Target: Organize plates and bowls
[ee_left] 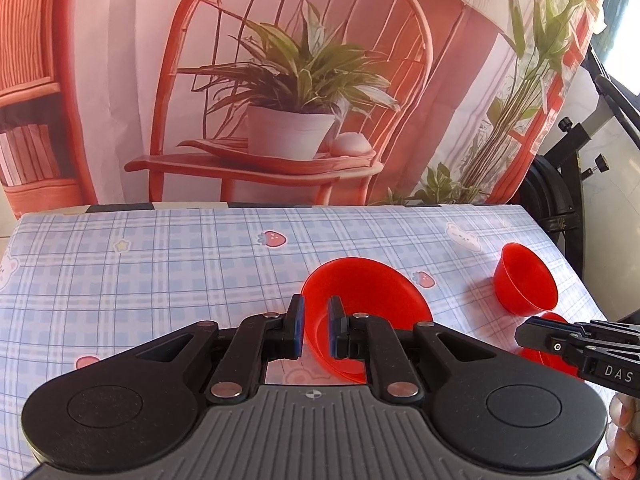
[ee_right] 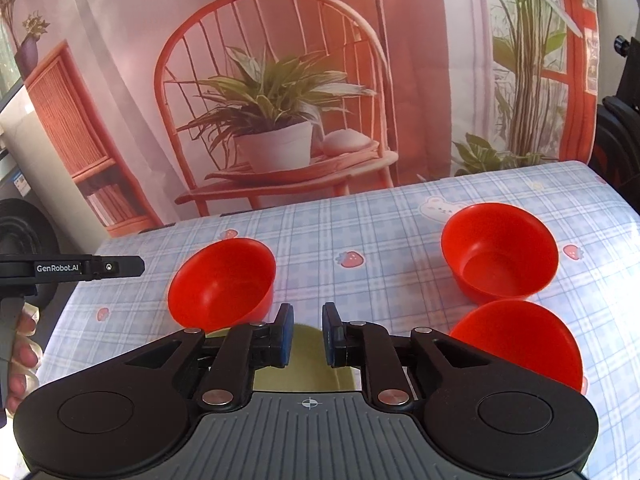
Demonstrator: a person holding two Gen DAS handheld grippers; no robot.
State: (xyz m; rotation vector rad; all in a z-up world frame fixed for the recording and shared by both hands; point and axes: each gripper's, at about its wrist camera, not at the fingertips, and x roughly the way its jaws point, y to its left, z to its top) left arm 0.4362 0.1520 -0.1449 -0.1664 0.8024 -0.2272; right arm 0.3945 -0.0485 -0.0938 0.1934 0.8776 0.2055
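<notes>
In the left wrist view my left gripper (ee_left: 316, 328) straddles the near rim of a tilted red bowl (ee_left: 372, 296), one finger outside and one inside; whether it grips I cannot tell. A second red bowl (ee_left: 524, 280) lies tilted at the right. My right gripper (ee_left: 536, 334) enters from the right over a third red bowl (ee_left: 554, 316). In the right wrist view my right gripper (ee_right: 307, 334) is open over a yellow-green plate (ee_right: 304, 360). Red bowls sit left (ee_right: 224, 280), far right (ee_right: 500, 252) and near right (ee_right: 520, 340). The left gripper (ee_right: 124, 267) shows at the left edge.
The table (ee_left: 160, 264) has a blue plaid cloth with strawberry prints. A printed backdrop (ee_left: 280, 80) of a chair and plant hangs behind its far edge. A black stand (ee_left: 580, 140) is beyond the right edge.
</notes>
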